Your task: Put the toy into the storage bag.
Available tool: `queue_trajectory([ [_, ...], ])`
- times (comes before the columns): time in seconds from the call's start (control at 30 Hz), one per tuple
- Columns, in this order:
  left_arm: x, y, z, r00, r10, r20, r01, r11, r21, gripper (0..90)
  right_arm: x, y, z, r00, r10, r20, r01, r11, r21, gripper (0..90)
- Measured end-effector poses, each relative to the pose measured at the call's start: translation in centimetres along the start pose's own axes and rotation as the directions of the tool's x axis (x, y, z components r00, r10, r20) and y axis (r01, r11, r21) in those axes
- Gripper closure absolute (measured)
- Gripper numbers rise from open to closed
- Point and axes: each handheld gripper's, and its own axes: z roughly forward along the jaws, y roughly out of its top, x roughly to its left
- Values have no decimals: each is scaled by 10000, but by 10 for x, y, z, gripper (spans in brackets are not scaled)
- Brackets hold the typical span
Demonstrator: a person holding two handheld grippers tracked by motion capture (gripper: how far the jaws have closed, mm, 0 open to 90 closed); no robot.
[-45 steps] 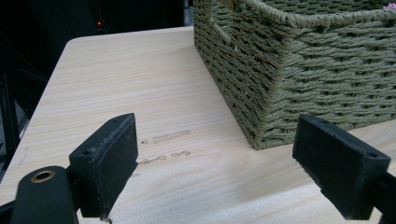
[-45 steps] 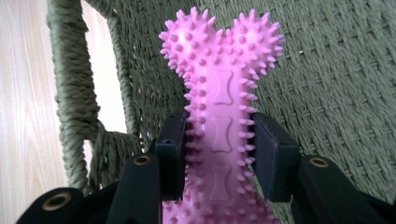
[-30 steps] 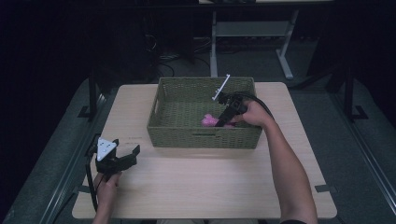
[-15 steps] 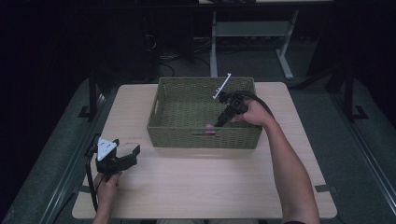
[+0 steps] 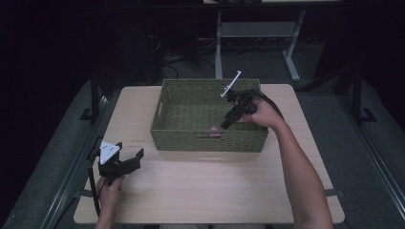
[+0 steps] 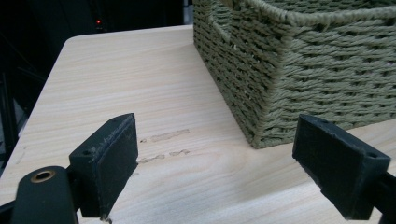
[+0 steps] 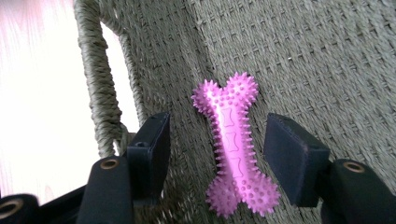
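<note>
Item: pink spiked bone toy (image 7: 232, 151), rubbery in look, lying flat on the woven floor of the green basket (image 5: 165, 129), close to the front wall with its handle slot; in the high view the toy (image 5: 215, 129) shows as a small pink spot just inside that wall. Right gripper (image 5: 228, 120): reaching down into the basket from its right side, fingers (image 7: 152, 149) spread either side of the toy and clear of it, the pads pressing on nothing. Change noted: a second ago the toy sat pinched at the gripper's tip above the basket floor; the fingers have just been opening, and the toy now rests free between them on the weave. Reading: the drop into the basket looks complete, and the grip is released; what is left, by this judgement, is to lift the gripper straight out without catching the spikes or the wall. Left gripper (image 5: 130, 161): low over the worktop (image 5: 215, 191) near its front left corner, fingers (image 6: 108, 161) spread wide with nothing between them, pointed toward the basket's near corner (image 6: 261, 116), well apart from it. Worktop: pale wood grain, faint scuff marks ahead of the left gripper.
</note>
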Motion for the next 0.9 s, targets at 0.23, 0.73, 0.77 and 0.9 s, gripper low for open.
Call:
queue_trajectory([
  [0.23,0,0,0,10000,15,-48,-15,10000,10,136,5,0,-13,9998,-53,183,60,9993,-372,383],
  [0.73,0,0,0,10000,63,-55,-63,10000,52,136,21,-3,-35,9992,-143,378,170,9972,-722,321],
  [0.77,-1,0,0,10000,69,-56,-69,10000,56,137,23,-3,-36,9990,-210,391,238,9969,-744,321],
  [0.9,-1,0,0,10000,82,-45,-82,10000,39,136,31,-3,-41,9980,-395,484,433,9959,-795,316],
])
